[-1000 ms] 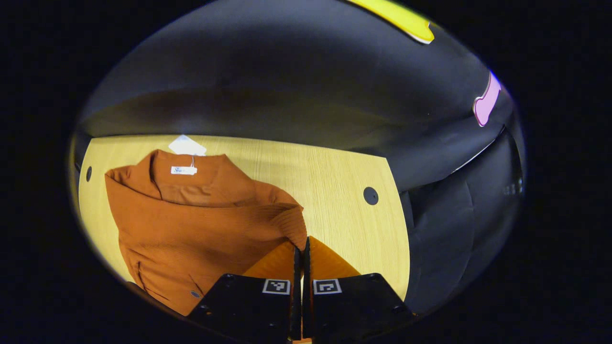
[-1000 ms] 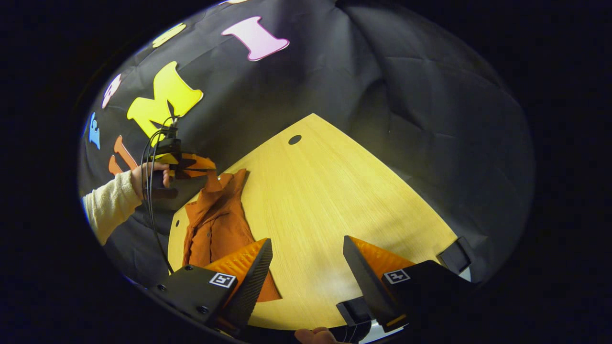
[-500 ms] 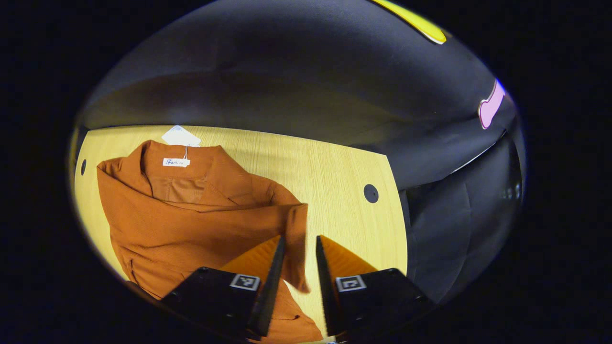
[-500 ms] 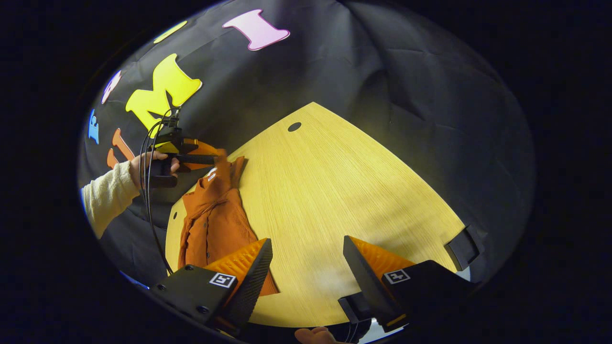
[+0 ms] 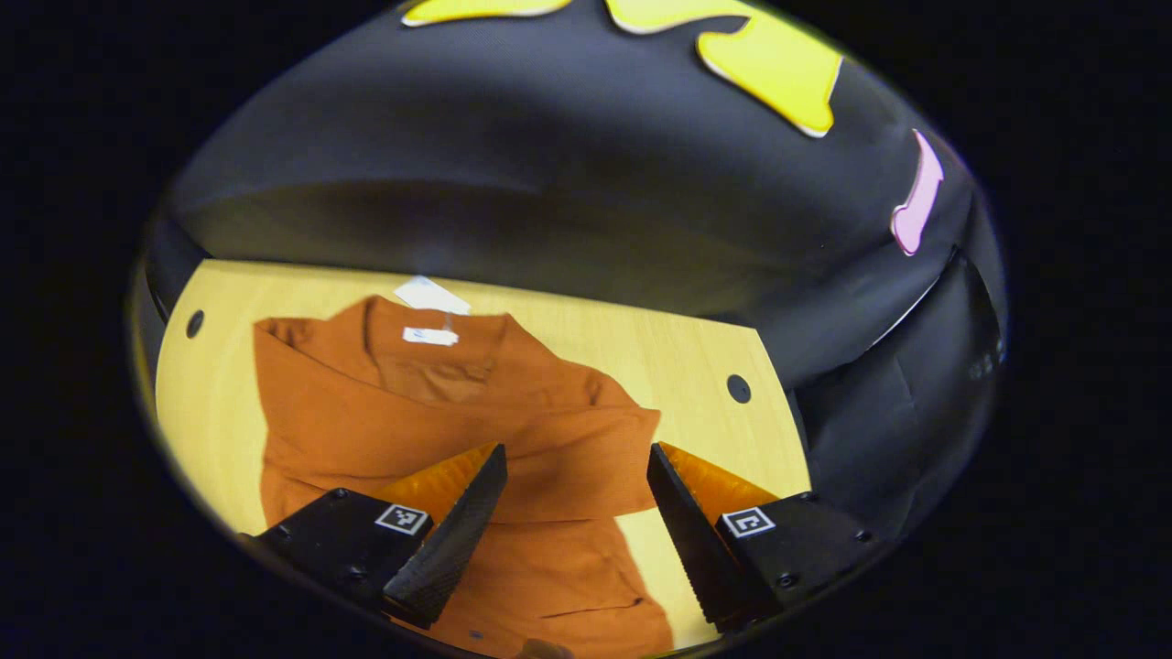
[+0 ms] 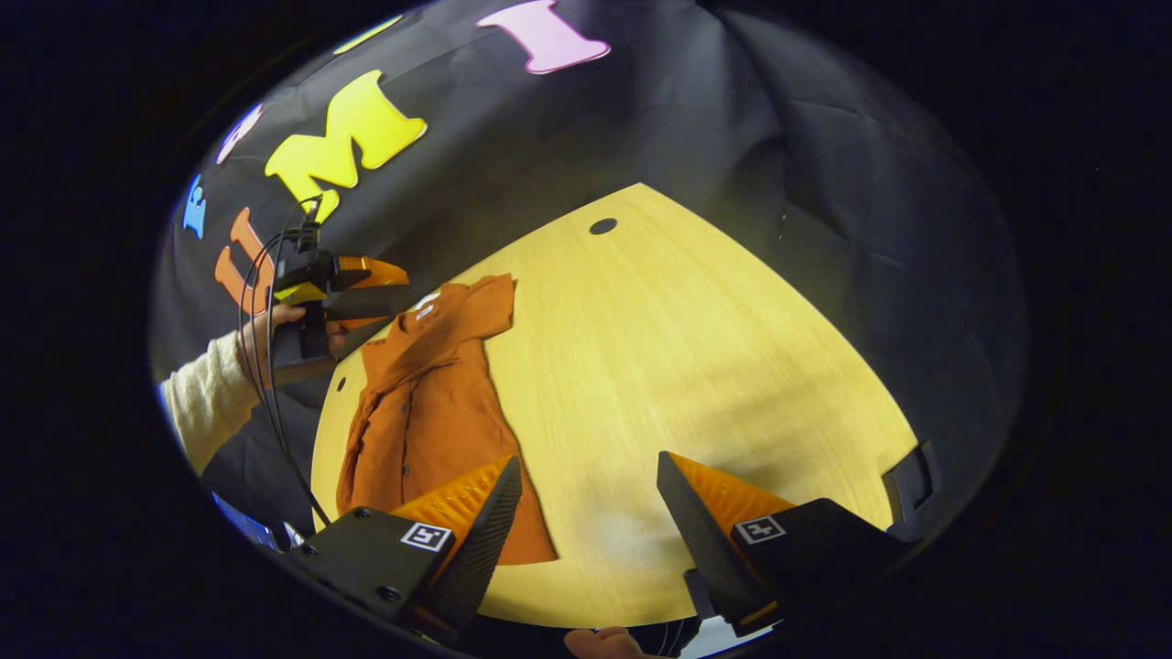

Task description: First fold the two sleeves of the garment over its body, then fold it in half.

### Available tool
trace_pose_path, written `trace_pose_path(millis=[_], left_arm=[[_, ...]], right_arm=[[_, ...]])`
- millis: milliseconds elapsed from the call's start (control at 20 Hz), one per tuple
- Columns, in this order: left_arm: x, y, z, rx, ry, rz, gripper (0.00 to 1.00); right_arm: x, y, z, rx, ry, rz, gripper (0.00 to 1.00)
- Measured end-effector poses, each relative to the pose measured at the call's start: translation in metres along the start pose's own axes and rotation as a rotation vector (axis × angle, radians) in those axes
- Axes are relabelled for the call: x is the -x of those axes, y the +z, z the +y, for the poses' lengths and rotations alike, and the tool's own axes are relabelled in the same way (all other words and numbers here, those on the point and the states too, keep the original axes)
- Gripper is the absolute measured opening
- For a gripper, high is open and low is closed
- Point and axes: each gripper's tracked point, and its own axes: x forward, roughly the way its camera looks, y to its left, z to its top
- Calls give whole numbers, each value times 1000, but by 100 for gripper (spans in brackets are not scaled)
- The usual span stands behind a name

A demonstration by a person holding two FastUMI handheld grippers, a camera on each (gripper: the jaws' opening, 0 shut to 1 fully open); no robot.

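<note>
Orange garment (image 5: 430, 421) flat on wooden table (image 6: 696, 366), collar toward booth wall, one sleeve (image 5: 513, 448) folded across body. Left gripper (image 5: 575, 513) above it, jaws spread, empty. Right gripper (image 6: 591, 522) over bare table, jaws spread, empty.

The rust-orange ribbed cloth garment (image 5: 430, 430) looks soft and matt. It lies on a pale wood-grain desk (image 6: 696, 366) with a smooth, faintly glossy finish.
</note>
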Motion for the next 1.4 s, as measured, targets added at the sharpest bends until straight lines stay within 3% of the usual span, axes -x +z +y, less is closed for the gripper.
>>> trace_pose_path(millis=[100,200,400,450,500,550,600,700,850,1100,1250,1400], left_arm=[[25,-17,56,-117,98,-67,100],[45,-37,97,-168,153,-70,100],[93,-77,167,-203,208,-82,100],[102,-96,180,-215,230,-86,100],[116,-106,197,-222,249,-88,100],[128,-119,212,-234,265,-86,100],[140,-134,229,-251,290,-78,100],[155,-156,253,-273,332,-69,100],[177,-190,278,-230,373,-25,100],[195,-232,290,-126,375,78,100],[200,-264,292,-51,349,233,100],[205,-283,280,13,251,364,100]], right_arm=[[-9,-12,14,32,10,24,91],[-18,-26,23,66,13,55,96],[-37,-51,35,148,-5,104,96],[-44,-58,35,166,-18,114,91],[-49,-64,38,179,-25,127,96],[-56,-69,40,192,-31,138,91],[-61,-72,42,205,-42,148,96],[-69,-77,50,223,-39,167,96],[-75,-81,63,245,-29,182,96],[-79,-90,66,253,-38,233,96],[-78,-99,59,265,-67,288,96],[-73,-106,65,214,-14,354,96]])
